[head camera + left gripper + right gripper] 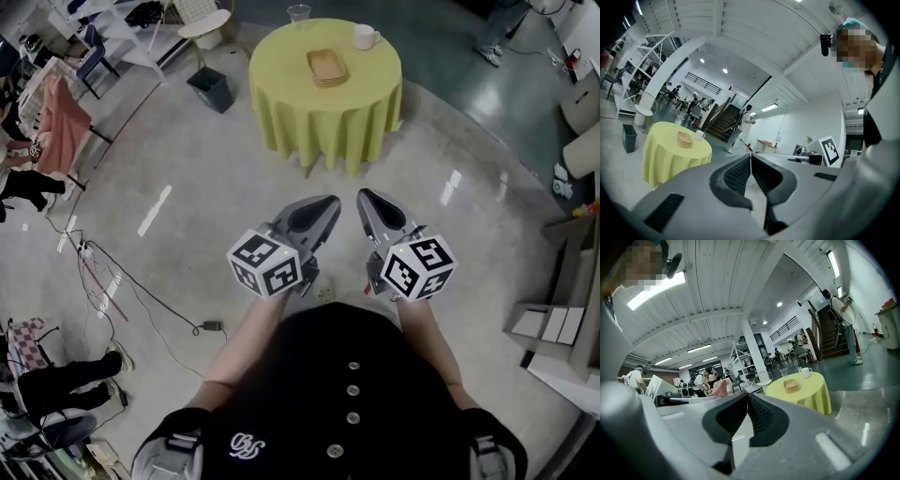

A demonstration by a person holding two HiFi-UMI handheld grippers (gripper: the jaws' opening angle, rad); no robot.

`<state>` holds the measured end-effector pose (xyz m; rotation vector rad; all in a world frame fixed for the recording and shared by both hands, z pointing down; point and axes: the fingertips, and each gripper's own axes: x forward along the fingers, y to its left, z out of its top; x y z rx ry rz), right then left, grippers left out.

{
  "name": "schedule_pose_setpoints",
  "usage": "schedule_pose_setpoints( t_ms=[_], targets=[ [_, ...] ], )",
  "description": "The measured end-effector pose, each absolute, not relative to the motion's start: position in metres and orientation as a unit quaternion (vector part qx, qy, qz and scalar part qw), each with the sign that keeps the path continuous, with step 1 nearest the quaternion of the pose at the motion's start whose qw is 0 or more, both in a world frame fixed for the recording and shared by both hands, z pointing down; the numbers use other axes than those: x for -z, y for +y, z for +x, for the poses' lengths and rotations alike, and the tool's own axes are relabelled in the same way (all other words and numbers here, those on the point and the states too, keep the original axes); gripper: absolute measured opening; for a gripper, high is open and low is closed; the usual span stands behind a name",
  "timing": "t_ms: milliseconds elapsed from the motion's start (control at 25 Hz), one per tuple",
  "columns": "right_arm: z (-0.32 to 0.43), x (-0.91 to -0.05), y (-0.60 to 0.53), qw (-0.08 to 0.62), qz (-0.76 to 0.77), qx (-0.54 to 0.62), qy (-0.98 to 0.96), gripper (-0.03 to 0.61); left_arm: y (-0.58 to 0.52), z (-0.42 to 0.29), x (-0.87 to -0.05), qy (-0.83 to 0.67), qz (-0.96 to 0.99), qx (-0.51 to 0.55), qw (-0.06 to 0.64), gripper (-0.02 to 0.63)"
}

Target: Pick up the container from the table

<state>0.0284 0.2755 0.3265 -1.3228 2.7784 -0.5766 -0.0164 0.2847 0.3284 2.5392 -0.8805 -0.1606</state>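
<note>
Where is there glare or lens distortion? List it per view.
Head view: sharp, with bright glare streaks on the glossy floor. Left gripper view: strong fisheye bend, dark vignetted corners. Right gripper view: same fisheye, and the strip light is blown out.

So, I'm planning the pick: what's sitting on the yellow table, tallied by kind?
Tan container stack: 1
White mug: 1
Clear glass: 1
Total: 3

Head view: steeply downward, well short of round yellow-clothed table (pixel 281 70). Both gripper views: level, low, facing that table.
</note>
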Motion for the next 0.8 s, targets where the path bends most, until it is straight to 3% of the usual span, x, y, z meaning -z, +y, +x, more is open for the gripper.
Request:
schedule_pose_setpoints(
  t_ms=[800],
  targets=[
    [0.025,-0.358,0.162,-0.013,-0.423,0.206,0.882,0.003,0.169,-0.026,-0.357,-0.331,0.913,0.045,0.236,0.018]
  ],
)
